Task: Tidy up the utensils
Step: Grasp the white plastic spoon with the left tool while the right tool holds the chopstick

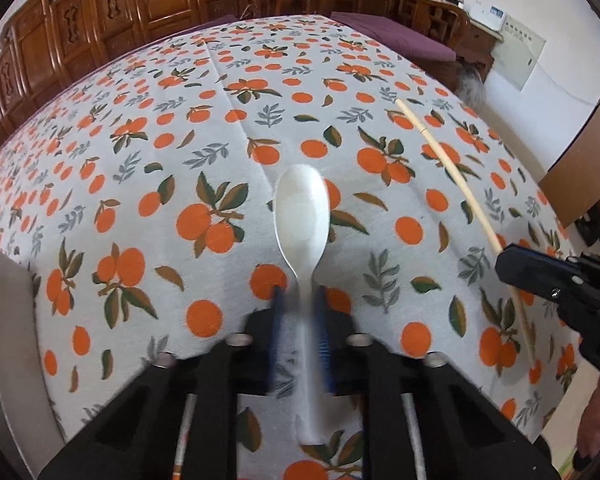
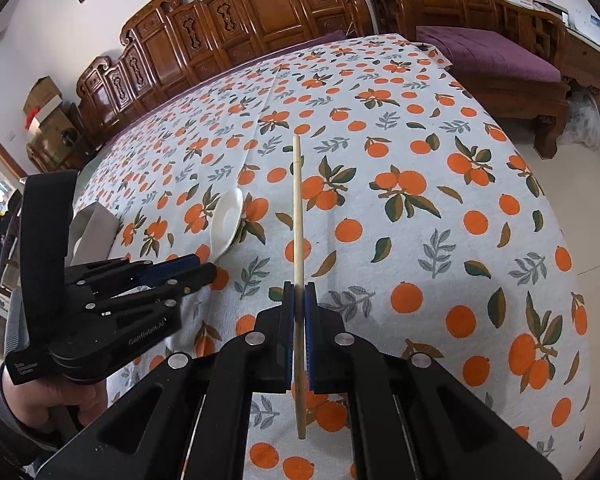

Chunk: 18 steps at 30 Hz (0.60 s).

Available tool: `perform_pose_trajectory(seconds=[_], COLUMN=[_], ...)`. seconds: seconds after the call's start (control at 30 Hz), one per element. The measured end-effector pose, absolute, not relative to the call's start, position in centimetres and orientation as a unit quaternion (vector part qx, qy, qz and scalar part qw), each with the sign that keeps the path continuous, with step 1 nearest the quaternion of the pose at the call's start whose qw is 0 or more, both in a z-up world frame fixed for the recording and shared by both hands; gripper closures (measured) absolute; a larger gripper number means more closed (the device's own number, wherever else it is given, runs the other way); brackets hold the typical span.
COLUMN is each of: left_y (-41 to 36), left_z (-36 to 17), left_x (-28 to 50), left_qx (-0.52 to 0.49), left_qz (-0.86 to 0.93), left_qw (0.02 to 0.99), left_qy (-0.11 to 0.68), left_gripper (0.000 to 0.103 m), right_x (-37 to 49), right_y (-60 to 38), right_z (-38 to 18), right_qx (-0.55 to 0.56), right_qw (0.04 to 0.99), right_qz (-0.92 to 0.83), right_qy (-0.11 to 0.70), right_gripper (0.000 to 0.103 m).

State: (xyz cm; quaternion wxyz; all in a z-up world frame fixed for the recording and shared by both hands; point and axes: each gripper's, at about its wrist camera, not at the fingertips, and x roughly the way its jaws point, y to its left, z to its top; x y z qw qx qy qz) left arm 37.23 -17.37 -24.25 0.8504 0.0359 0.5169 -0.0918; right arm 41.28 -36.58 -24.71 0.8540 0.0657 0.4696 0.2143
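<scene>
My left gripper (image 1: 298, 296) is shut on the handle of a white plastic spoon (image 1: 301, 216), which points forward above the orange-print tablecloth (image 1: 140, 152). My right gripper (image 2: 299, 292) is shut on a pale wooden chopstick (image 2: 297, 200) that points forward above the cloth. The chopstick also shows in the left wrist view (image 1: 452, 168), held by the right gripper (image 1: 512, 270) at the right edge. The spoon (image 2: 227, 220) and left gripper (image 2: 204, 270) show at the left of the right wrist view.
A grey container (image 1: 8, 320) stands at the table's left edge and also shows in the right wrist view (image 2: 94, 228). Carved wooden benches (image 2: 228, 28) line the far side, one with a purple cushion (image 2: 488, 52). A board (image 1: 580, 168) stands beyond the table's right edge.
</scene>
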Motion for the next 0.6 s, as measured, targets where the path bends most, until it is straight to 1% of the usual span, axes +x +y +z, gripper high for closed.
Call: perform_pose_trajectory(seconds=[0.27,0.6], left_y=[-15.2,-11.5], left_z=[-23.7,-20.7], left_x=[35.9,33.3], left_qx=[0.02,0.009], left_qz=[-0.097,-0.094], left_qw=[0.846,0.858], left_qy=[0.524,0.504], left_gripper=[0.097,0.097], right_x=[40.7,39.4], right_y=[-35.4,-32.5], right_z=[-24.1,-22.4], right_qx=[0.059,0.05], right_qw=[0.854,0.855], right_qz=[0.218,0.232], right_qy=[0.469,0.461], right_gripper=[0.097,0.097])
